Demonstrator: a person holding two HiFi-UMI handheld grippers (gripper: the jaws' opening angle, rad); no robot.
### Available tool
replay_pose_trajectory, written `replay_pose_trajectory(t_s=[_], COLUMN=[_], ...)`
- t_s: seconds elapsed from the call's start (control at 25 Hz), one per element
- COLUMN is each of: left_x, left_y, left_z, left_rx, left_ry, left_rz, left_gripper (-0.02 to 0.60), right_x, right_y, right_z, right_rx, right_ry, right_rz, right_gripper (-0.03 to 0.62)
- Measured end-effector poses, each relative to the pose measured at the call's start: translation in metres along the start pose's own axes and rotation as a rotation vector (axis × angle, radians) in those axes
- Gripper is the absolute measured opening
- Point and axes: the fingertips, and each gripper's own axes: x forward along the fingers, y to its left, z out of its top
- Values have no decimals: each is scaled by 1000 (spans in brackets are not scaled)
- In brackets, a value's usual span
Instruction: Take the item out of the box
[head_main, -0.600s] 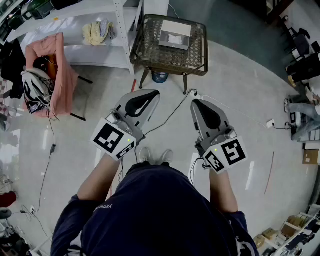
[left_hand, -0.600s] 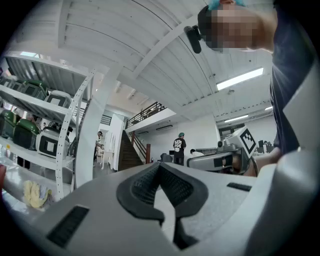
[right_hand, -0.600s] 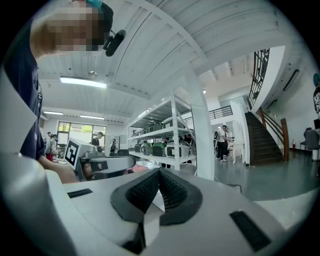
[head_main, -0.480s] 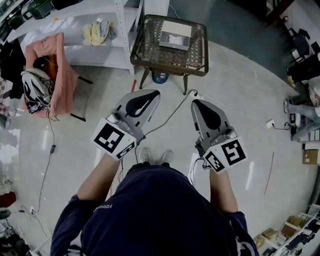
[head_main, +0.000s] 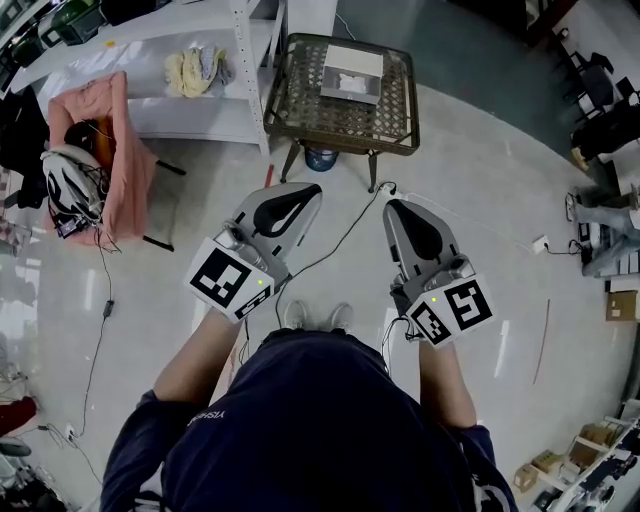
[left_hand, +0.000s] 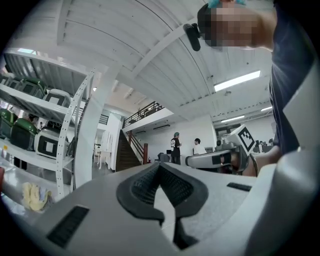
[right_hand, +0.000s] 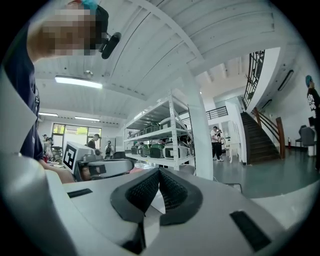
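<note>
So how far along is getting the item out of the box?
Nothing done yet: the box sits on the wicker table ahead. In hand: nothing; the left hand-held gripper and right hand-held gripper are shut, empty, over the floor. Left: approach, reach in, lift the item out.

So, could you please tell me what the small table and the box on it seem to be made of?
The table looks like woven wicker or rattan with a matte brown finish: its top shows a criss-cross weave inside a darker rim. The box looks like pale matte cardboard, going by its flat faces and crisp edges, though it is too small here to be sure.
</note>
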Motion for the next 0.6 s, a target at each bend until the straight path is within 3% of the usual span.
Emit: replay_pose_trajectory(t_s=[0.28,0.6], left_x=[-6,17], left_y=[17,42], left_z=[-1,-9], left_rx=[6,-5], left_ry=[1,14], left_rz=[-22,-24], left_gripper=[5,5], right_x=[14,37], right_y=[9,-15], right_z=[-1,-4], right_rx=[7,28], right_ry=[-7,0], right_rz=[-23,-28], right_gripper=[23,23])
